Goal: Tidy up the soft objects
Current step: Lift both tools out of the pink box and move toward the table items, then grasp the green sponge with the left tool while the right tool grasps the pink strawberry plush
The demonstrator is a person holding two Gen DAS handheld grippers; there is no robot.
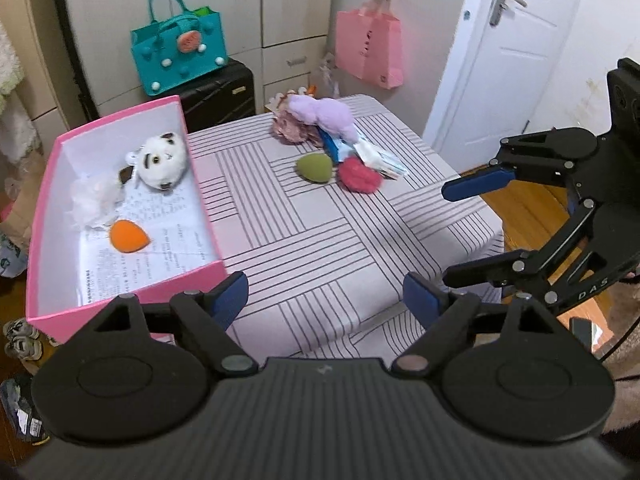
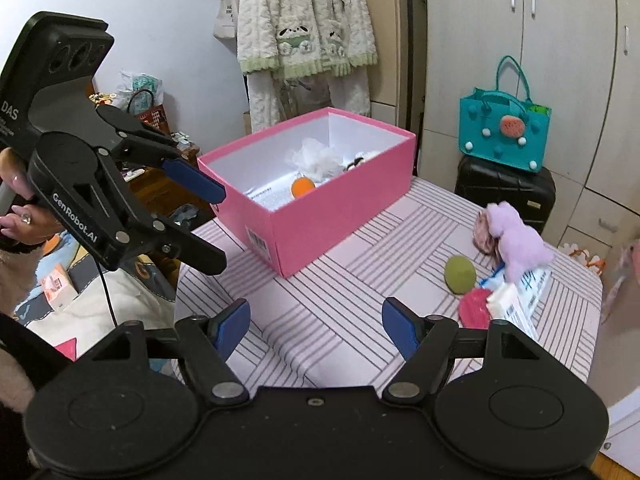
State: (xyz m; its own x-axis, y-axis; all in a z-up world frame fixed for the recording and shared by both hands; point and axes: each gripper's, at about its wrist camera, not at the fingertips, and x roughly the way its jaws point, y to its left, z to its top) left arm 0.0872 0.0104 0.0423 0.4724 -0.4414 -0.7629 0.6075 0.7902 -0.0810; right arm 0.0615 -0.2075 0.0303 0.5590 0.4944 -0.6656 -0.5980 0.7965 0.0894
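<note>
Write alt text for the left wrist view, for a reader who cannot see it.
The open, empty left claw hovers over a striped tablecloth, beside a pink box holding a white plush, an orange sponge and white fluff. Farther back lie a green sponge, red pompom and purple plush; the right claw enters, open, at right.

On the worktop [image 1: 320,240] an open box [image 1: 52,248] stands at the left, holding a plush toy [image 1: 162,160] and an egg-shaped sponge [image 1: 128,235]. Right of it, well apart, lie another sponge [image 1: 315,168], a pompom [image 1: 358,175] and a plush [image 1: 324,114] behind them.
</note>
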